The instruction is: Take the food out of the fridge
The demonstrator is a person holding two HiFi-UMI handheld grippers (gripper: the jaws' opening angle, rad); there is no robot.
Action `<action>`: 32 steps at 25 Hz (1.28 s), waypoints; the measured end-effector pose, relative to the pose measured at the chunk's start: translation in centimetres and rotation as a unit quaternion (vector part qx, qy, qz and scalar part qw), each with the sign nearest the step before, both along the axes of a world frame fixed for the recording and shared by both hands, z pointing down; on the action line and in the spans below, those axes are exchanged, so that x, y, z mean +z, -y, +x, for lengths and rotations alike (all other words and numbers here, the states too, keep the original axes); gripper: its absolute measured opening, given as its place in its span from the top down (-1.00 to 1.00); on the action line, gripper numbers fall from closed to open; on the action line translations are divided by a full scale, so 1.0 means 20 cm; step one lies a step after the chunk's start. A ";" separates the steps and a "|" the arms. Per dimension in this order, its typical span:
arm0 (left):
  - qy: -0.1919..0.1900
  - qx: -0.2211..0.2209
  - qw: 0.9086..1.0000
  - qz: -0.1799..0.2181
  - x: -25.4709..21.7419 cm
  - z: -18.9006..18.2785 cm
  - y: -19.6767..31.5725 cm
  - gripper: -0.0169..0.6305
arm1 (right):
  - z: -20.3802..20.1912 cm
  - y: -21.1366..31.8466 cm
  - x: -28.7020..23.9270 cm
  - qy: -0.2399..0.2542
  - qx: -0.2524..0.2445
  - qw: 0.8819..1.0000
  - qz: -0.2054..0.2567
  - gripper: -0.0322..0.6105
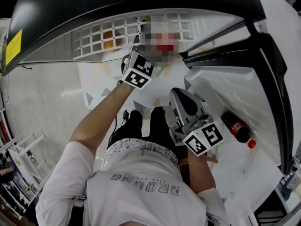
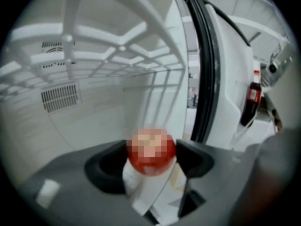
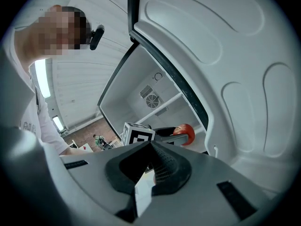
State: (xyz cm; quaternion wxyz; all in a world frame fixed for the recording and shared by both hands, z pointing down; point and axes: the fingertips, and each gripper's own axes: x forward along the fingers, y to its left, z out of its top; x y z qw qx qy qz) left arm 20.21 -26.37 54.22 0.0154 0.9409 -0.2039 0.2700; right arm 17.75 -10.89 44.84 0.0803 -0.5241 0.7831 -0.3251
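The fridge (image 1: 94, 6) is open, and its door (image 1: 221, 95) swings out to the right of it. In the door's shelf there is one dark drink bottle (image 1: 233, 124) with a red label and a red cap. Inside the fridge, up high, there is one white wire shelf (image 2: 117, 41). Something orange (image 1: 109, 39) sits on that shelf. It is too blurry to tell what it is.

The left gripper (image 2: 151, 161) reaches into the fridge, under the wire shelf. Its two jaws are a little way apart and press on one red round fruit (image 2: 151, 150), one jaw on each side. The fruit is up off the fridge floor, between the jaws. It could be an apple or a tomato; I cannot tell which. Part of it is covered by a blur patch.

The right gripper (image 3: 151, 147) is outside the fridge, just beside the open door and near the bottle. Its jaws are pressed together with nothing between them. From there you can see into the fridge, where the left gripper's marker cube (image 3: 138, 134) and the red fruit show.

So there are two grippers, one red fruit, one bottle, one wire shelf and one orange thing.
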 end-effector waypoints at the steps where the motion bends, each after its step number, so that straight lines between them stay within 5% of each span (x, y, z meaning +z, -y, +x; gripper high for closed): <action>1: -0.004 -0.001 1.000 -0.002 -0.02 -0.02 -0.01 -0.07 | -0.01 0.00 -0.01 -0.002 -0.001 1.000 0.002 0.90; 32: -0.100 -0.039 0.994 0.001 -0.56 -0.84 -0.43 -0.07 | -0.27 0.03 -0.30 -0.082 0.001 0.995 0.048 0.90</action>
